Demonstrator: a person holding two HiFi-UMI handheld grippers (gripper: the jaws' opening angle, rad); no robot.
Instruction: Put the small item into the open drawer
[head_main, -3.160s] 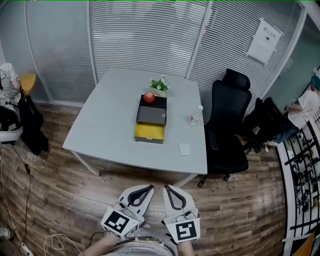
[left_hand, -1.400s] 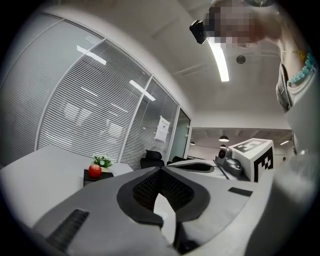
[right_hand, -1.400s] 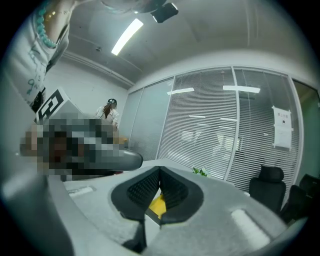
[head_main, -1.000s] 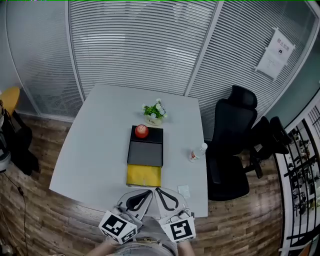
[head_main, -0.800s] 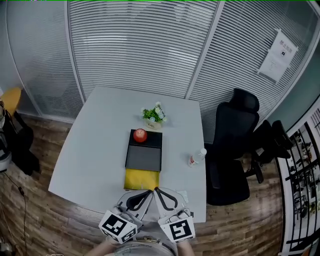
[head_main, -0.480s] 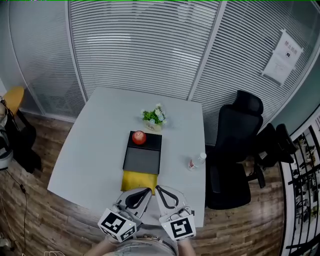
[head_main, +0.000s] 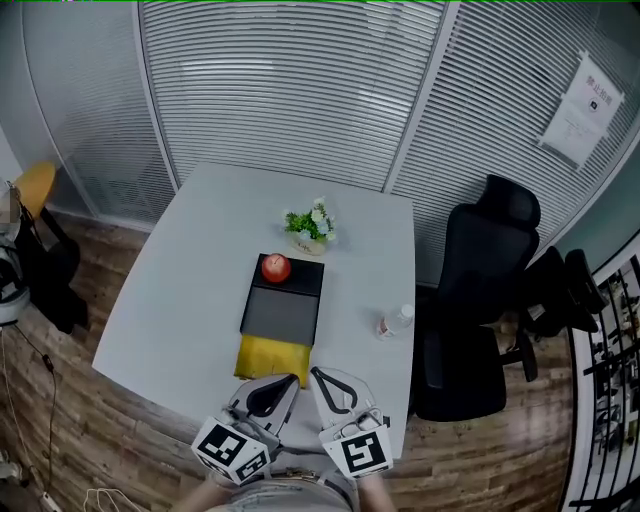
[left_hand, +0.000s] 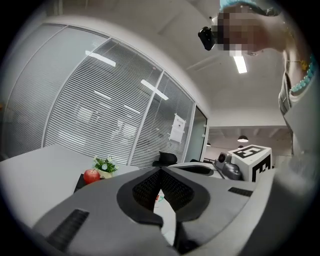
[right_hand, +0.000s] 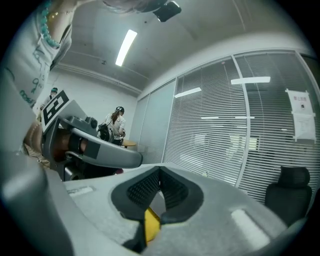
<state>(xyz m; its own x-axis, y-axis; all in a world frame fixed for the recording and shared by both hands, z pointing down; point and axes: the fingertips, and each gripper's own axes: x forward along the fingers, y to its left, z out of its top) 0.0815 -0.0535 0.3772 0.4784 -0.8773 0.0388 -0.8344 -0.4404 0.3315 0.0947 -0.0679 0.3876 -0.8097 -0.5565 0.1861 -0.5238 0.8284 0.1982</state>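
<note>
Yellow drawer (head_main: 268, 357) opens toward the person (long axis running away); left gripper (head_main: 293, 379), right gripper (head_main: 315, 373): jaws together, empty.

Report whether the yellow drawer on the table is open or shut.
Open. The yellow drawer juts out from the near end of the flat black box, its yellow inside exposed from above.

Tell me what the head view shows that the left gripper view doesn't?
Only the head view shows the open yellow drawer and the brown wooden floor. Only the left gripper view shows the long white ceiling light. Both show the round red apple, the small green potted plant and the white square table.
</note>
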